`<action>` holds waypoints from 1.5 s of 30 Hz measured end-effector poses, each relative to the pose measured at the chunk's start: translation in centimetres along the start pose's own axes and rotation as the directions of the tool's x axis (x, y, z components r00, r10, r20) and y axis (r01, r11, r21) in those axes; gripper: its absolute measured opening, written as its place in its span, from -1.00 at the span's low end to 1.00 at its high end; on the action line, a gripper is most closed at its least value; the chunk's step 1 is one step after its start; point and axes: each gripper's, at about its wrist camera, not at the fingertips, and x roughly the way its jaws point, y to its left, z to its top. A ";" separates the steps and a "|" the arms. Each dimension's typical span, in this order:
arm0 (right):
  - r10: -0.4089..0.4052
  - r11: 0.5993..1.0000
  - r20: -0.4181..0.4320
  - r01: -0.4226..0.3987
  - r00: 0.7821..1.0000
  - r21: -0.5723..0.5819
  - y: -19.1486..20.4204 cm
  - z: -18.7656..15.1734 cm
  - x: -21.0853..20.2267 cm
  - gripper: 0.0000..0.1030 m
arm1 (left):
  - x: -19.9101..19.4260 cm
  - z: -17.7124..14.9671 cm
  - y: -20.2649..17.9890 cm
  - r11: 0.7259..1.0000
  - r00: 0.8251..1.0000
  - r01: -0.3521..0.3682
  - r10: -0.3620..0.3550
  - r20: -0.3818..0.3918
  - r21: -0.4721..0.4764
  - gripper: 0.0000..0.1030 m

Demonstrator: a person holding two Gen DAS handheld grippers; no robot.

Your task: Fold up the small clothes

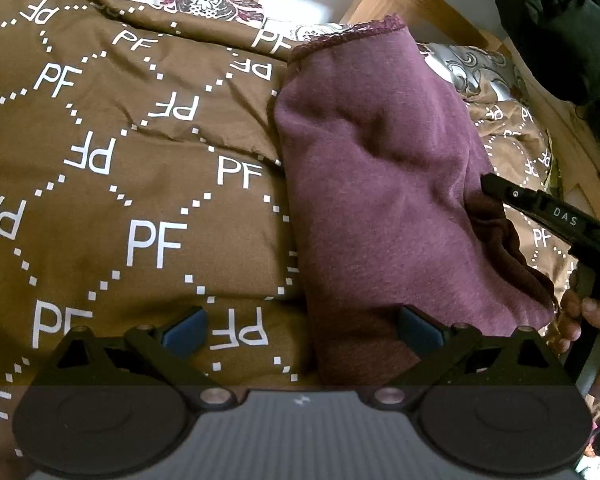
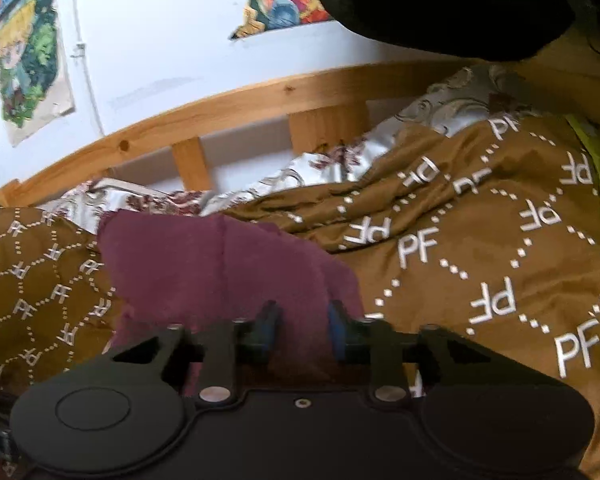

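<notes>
A maroon garment [image 1: 380, 184] lies folded lengthwise on a brown bedspread [image 1: 140, 168] printed with white "PF" letters. My left gripper [image 1: 303, 332] hovers over its near end, open wide, with the left pad over the bedspread and the right pad over the cloth. One black finger [image 1: 540, 208] of my right gripper reaches in from the right and touches the garment's right edge. In the right wrist view the right gripper [image 2: 302, 332] has its blue pads close together, with a fold of the maroon garment [image 2: 228, 272] filling the narrow gap.
A wooden bed rail [image 2: 220, 112] runs along the far side, with a floral sheet [image 2: 320, 164] below it. A dark bulky item [image 1: 560, 28] sits at the top right. A person's hand [image 1: 580, 316] holds the right gripper. Posters [image 2: 28, 60] hang on the wall.
</notes>
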 end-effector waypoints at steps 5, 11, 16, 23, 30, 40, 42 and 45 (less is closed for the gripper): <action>-0.042 0.998 0.008 0.042 0.999 0.043 -1.3 -0.4 -0.5 -0.92 | 0.0 0.0 0.1 1.000 1.000 0.007 -0.007 0.004 -0.004 0.99; -0.075 0.993 -0.039 0.078 0.996 0.092 -2.8 -1.7 -0.4 -1.00 | 0.0 -0.1 0.0 1.000 1.000 0.007 -0.007 0.011 -0.003 0.99; -0.023 0.983 -0.035 0.029 0.999 0.183 -3.7 -1.8 -1.0 -0.65 | 0.0 -0.2 -0.2 1.000 1.000 0.000 0.000 0.016 0.006 0.99; -0.023 0.982 0.001 0.022 1.000 0.187 -3.6 -0.7 -1.6 -0.14 | 0.1 -0.2 -0.1 1.000 1.000 0.003 -0.003 0.020 0.005 0.99; 0.011 0.996 -0.067 -0.004 0.998 0.094 -2.1 -1.6 -0.6 -0.70 | 0.2 -0.2 -0.1 1.000 1.000 0.006 -0.006 0.020 0.006 0.99; -0.032 0.999 -0.034 0.032 0.999 -0.016 -1.4 -1.9 -2.0 -0.91 | 0.3 -0.5 -0.1 1.000 1.000 0.002 -0.003 0.028 0.025 1.00; -0.044 0.999 -0.040 0.043 0.998 -0.022 -1.5 -2.2 -2.2 -0.91 | 0.4 -0.4 -0.1 1.000 1.000 0.002 -0.003 0.029 0.030 1.00; -0.057 0.998 -0.059 0.056 0.997 -0.021 -1.9 -2.9 -2.2 -0.93 | 0.4 -0.5 -0.2 0.999 1.000 0.001 -0.002 0.029 0.035 1.00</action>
